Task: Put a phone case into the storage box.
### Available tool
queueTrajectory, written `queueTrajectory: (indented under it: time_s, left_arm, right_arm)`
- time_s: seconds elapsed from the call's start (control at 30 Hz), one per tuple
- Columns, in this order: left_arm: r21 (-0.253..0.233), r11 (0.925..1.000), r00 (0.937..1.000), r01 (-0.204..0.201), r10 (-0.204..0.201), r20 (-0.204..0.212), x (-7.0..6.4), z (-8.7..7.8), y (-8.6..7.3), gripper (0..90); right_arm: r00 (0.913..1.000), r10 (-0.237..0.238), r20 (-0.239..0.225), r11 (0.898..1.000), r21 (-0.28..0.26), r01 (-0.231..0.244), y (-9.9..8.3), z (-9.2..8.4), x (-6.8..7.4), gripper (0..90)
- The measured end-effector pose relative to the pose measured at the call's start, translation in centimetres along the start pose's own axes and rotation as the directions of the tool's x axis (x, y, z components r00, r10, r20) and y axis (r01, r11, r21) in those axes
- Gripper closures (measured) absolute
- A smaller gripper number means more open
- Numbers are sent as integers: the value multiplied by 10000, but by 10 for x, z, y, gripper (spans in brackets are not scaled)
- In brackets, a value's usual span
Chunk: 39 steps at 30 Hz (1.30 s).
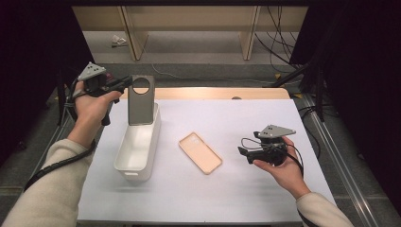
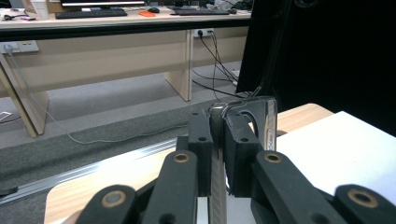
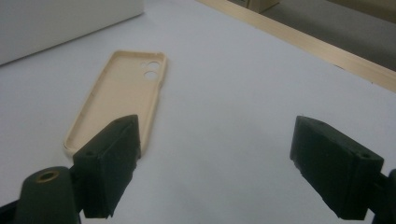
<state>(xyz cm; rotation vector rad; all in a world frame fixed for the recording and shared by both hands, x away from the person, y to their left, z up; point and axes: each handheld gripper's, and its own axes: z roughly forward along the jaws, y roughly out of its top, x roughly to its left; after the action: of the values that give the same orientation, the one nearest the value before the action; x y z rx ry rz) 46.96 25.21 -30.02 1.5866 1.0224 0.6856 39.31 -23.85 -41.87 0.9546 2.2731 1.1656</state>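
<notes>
My left gripper (image 1: 127, 84) is at the far left of the table, shut on the top edge of a grey phone case (image 1: 141, 99) with a round camera hole. The case hangs upright, its lower end inside the far end of a long white bin (image 1: 153, 142). In the left gripper view the grey phone case (image 2: 267, 122) is edge-on, pinched between the pads of the left gripper (image 2: 217, 140). A beige phone case (image 1: 200, 152) lies open side up in the middle of the table. To its right my right gripper (image 1: 243, 153) stands open and holds nothing. In the right gripper view the beige phone case (image 3: 116, 98) lies ahead of the left jaw of the right gripper (image 3: 215, 158).
A white mat (image 1: 236, 189) covers the table, with a wooden strip (image 1: 213, 93) along its far edge. The white bin's wall (image 3: 56, 23) is at the upper left of the right gripper view. Beyond the table are desk legs and cables (image 1: 279, 47) on a grey floor.
</notes>
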Motion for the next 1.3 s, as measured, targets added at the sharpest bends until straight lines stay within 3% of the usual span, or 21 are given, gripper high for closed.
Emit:
queueTrajectory:
  time_s: [0.53, 1.3]
  left_arm:
    - [-49, 9998, 9997, -202, 201, -157, 7, 10, -3, 822]
    - [-8, 9999, 9996, -137, 137, -261, 15, 29, -6, 822]
  right_arm:
    - [10000, 46, 43, 10000, -12, -46, 0, -1, -1, 170]
    - [10000, 59, 26, 10000, -20, -59, 0, 0, -2, 171]
